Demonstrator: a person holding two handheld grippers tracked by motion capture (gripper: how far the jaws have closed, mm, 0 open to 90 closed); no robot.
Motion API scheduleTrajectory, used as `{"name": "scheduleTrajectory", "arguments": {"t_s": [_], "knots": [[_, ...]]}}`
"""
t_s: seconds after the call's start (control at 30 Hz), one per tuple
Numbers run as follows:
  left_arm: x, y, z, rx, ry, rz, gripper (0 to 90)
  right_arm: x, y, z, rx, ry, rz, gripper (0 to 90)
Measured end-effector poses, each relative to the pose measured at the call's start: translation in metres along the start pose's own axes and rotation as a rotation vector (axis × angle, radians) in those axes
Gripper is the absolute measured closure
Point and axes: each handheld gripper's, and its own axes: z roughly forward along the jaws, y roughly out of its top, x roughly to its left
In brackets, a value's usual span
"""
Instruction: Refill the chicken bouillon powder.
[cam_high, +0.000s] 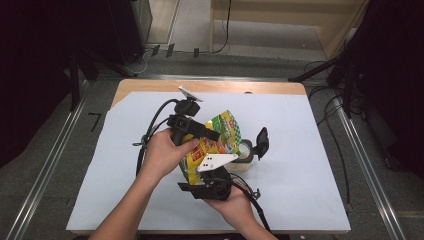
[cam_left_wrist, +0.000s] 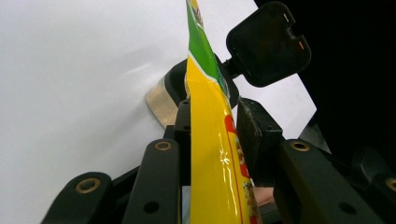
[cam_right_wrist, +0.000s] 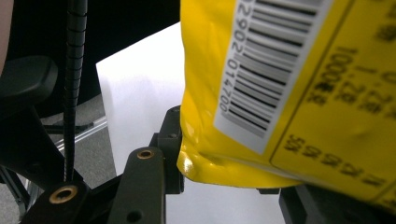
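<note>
Snack bag (cam_high: 216, 145), yellow and green, hangs above the middle of the white-covered tabletop (cam_high: 300, 150), held between both grippers near the centre of the high view. The left gripper (cam_high: 212, 134) is clamped on the bag's upper part; in the left gripper view the film (cam_left_wrist: 210, 154) stands edge-on between its black jaws. The right gripper (cam_high: 212, 175) pinches the bag's lower edge, and in the right gripper view the barcode side (cam_right_wrist: 261, 70) sits just above its jaws.

Likely trouble: the film looks glossy and slick, so a pull from either hand could let it slide out, or tear it unevenly and scatter the contents over the tabletop. Below and to the right sits a small round container (cam_high: 245, 152) with its black lid (cam_high: 261, 142) tipped up; a swinging bag could knock it.
</note>
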Motion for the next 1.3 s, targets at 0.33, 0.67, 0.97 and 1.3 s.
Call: {"name": "scheduleTrajectory", "arguments": {"t_s": [0.33,0.67,0.97,1.3], "knots": [[-0.0028,-0.0037,-0.0064,-0.030,0.009,0.005,70.6,0.0004,0.0033,0.0053,0.002,0.013,-0.016,64.9],[-0.0045,-0.0043,-0.0066,-0.031,0.014,0.014,70.6,-0.0002,0.0031,0.0057,0.004,0.011,-0.020,65.0],[-0.0047,-0.0042,-0.0067,-0.033,0.012,0.015,70.5,-0.0007,0.0031,0.0058,0.003,0.011,-0.021,65.1],[-0.0056,-0.0044,-0.0075,-0.030,-0.004,0.013,70.3,-0.0003,0.0031,0.0059,0.002,0.011,-0.020,65.6]]}}
